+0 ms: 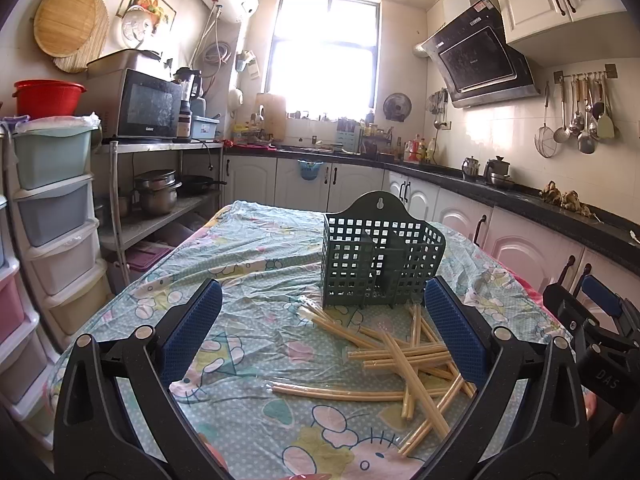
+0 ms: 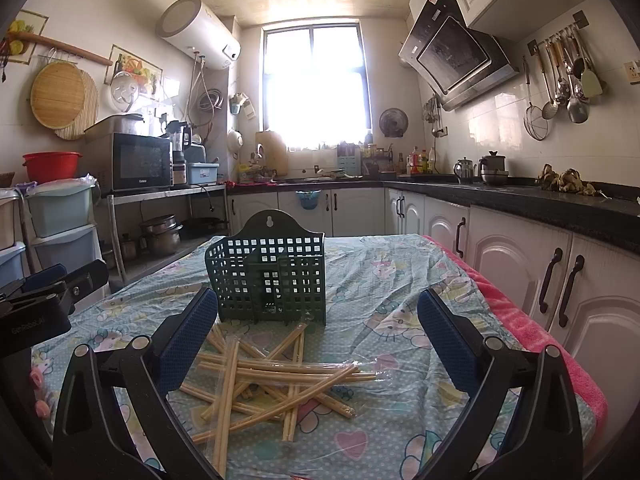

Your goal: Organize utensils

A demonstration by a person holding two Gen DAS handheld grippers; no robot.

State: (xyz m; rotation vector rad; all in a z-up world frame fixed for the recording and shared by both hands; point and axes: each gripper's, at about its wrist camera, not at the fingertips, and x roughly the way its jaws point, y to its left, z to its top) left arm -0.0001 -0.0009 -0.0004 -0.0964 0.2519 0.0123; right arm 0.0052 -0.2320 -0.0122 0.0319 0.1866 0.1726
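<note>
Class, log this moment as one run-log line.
stage: start | left gripper: open, empty | right gripper: open, empty | chopsticks: piled on table | green basket: upright, empty

Lower left of the left wrist frame: bare tablecloth (image 1: pixel 248 276), free for passing.
Centre: green basket (image 1: pixel 380 256) stands upright, blocking the way behind.
Lower right: chopsticks (image 1: pixel 404 356) lie crossed, just before the basket.
Right edge: right gripper (image 1: pixel 600 320) crowds that side.
</note>
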